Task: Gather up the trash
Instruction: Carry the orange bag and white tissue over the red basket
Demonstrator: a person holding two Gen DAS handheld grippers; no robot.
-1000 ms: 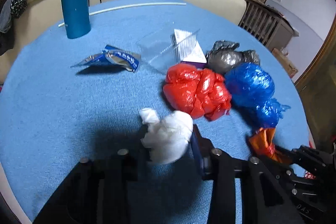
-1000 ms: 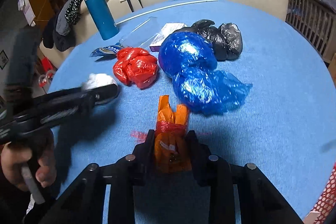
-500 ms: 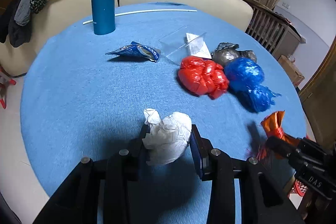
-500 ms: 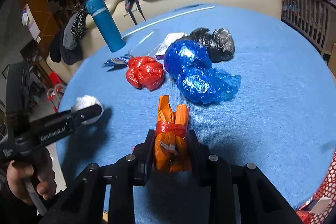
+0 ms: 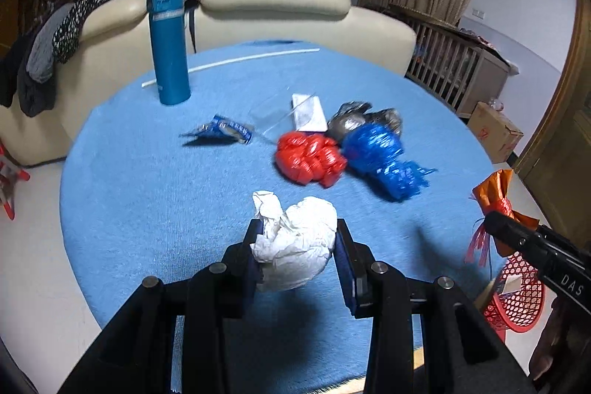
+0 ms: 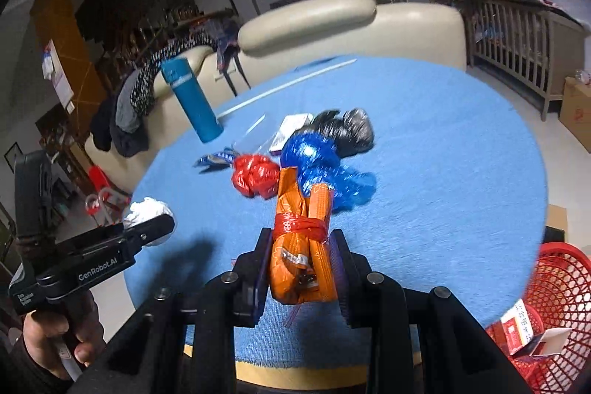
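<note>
Left wrist: three knotted bags (image 5: 309, 162), one bottle (image 5: 168, 45).

Ahead of me the near half of the blue table (image 5: 155, 194) lay bare. Farther on, the red bag (image 5: 308, 157), blue bag (image 5: 380, 154) and teal flask (image 5: 168, 43) stood in the way; the red basket (image 6: 561, 298) sat low to my right.

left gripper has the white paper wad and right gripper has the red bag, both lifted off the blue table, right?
Not quite: the right gripper holds the orange bag, as the right wrist view shows. The red bag lies on the blue table.
</note>
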